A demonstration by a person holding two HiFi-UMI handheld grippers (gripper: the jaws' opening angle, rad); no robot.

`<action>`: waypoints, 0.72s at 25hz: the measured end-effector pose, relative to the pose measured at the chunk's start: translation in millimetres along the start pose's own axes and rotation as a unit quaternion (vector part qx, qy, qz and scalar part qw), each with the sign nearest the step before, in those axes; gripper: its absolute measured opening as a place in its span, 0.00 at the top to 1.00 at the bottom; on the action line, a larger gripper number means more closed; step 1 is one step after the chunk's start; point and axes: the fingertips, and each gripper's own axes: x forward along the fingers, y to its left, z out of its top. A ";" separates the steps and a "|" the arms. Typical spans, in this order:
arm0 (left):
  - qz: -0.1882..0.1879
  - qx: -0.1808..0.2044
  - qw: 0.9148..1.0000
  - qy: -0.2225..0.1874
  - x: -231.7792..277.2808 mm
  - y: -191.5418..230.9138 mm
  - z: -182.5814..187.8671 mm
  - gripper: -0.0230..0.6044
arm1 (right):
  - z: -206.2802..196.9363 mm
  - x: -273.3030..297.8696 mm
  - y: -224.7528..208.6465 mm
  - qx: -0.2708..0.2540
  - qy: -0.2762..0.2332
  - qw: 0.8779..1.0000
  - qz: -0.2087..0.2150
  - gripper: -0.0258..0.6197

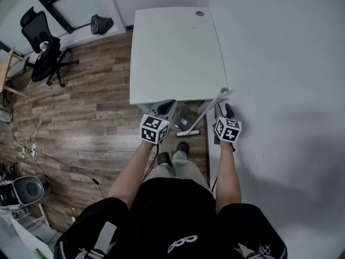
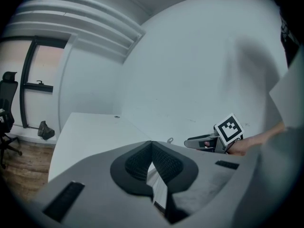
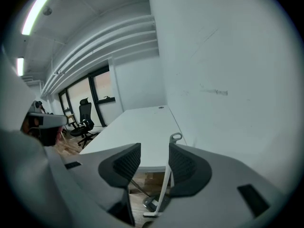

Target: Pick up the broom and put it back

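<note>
Closest to me, before the near edge of the desk (image 1: 178,53), I held both tools. The left gripper (image 1: 166,106) was at that near edge. In its own view the jaws were together at the tips, and nothing was gripped between them. The right gripper (image 3: 154,150) was at the near right corner of the desk, with its jaws wide apart. The broom (image 3: 165,186) handle stood in that gap, just beside one pad (image 3: 185,163); the jaws were not pressing on it. The broom leaned with its top loop against the near right corner of the desk, and its head stood on the wooden floor (image 1: 81,117) by the desk's near edge. Right of the desk rose the white wall (image 1: 280,63). Far to the left of the desk stood a black office chair (image 1: 46,53).
</note>
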 end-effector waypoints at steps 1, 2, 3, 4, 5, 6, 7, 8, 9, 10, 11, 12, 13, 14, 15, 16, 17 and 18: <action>-0.002 -0.005 1.000 0.001 5.1 0.4 -0.8 0.95 | -0.7 5.7 -3.1 -0.005 0.003 1.000 -0.003 0.68; -0.004 -0.009 1.000 0.002 9.9 0.1 -1.8 0.95 | -1.6 11.1 -6.0 -0.009 0.006 1.000 -0.005 0.68; -0.006 -0.012 1.000 0.003 14.4 -0.3 -2.7 0.95 | -2.8 16.2 -8.6 -0.011 0.009 1.000 -0.006 0.68; -0.006 -0.014 1.000 0.004 19.0 -0.4 -3.8 0.95 | -4.4 21.9 -10.8 -0.012 0.011 1.000 -0.006 0.68; -0.006 -0.014 1.000 0.005 24.3 -0.1 -5.6 0.95 | -6.4 28.5 -13.3 -0.011 0.013 1.000 -0.005 0.68; -0.007 -0.013 1.000 0.008 30.5 0.3 -8.0 0.95 | -8.7 35.5 -16.5 -0.010 0.016 1.000 -0.004 0.68; -0.007 -0.011 1.000 0.012 37.0 0.6 -11.0 0.95 | -11.3 42.6 -20.6 -0.009 0.019 1.000 -0.004 0.68; -0.008 -0.009 1.000 0.017 42.9 0.8 -13.9 0.95 | -13.9 49.2 -25.0 -0.008 0.022 1.000 -0.005 0.68; -0.009 -0.007 1.000 0.020 47.6 1.2 -16.4 0.95 | -16.2 55.0 -29.4 -0.006 0.025 1.000 -0.007 0.68; -0.009 -0.006 1.000 0.023 51.1 1.9 -18.3 0.95 | -17.9 60.0 -33.3 -0.004 0.027 1.000 -0.009 0.68; -0.009 -0.006 1.000 0.025 53.6 2.8 -19.9 0.95 | -19.2 64.2 -36.7 -0.001 0.028 1.000 -0.010 0.68; -0.008 -0.006 1.000 0.028 55.5 3.8 -21.4 0.95 | -20.4 67.9 -39.5 0.002 0.029 1.000 -0.010 0.68; -0.007 -0.007 1.000 0.030 57.4 5.0 -22.7 0.95 | -21.9 71.7 -41.8 0.005 0.032 0.999 -0.010 0.68; -0.007 -0.008 0.999 0.032 59.3 6.4 -23.3 0.95 | -23.1 75.8 -43.3 0.007 0.035 0.999 -0.008 0.68; -0.007 -0.007 0.999 0.033 61.3 8.2 -23.0 0.95 | -24.0 80.3 -44.3 0.007 0.040 0.999 -0.007 0.68; -0.006 -0.007 0.999 0.035 63.5 10.4 -22.2 0.95 | -24.4 85.2 -45.0 0.005 0.045 0.999 -0.007 0.68; -0.006 -0.007 0.999 0.036 66.1 12.9 -21.6 0.95 | -24.8 90.6 -45.9 0.004 0.049 0.999 -0.006 0.68; -0.005 -0.008 0.999 0.038 68.9 15.6 -21.5 0.94 | -25.7 96.4 -47.0 0.002 0.053 0.999 -0.006 0.68</action>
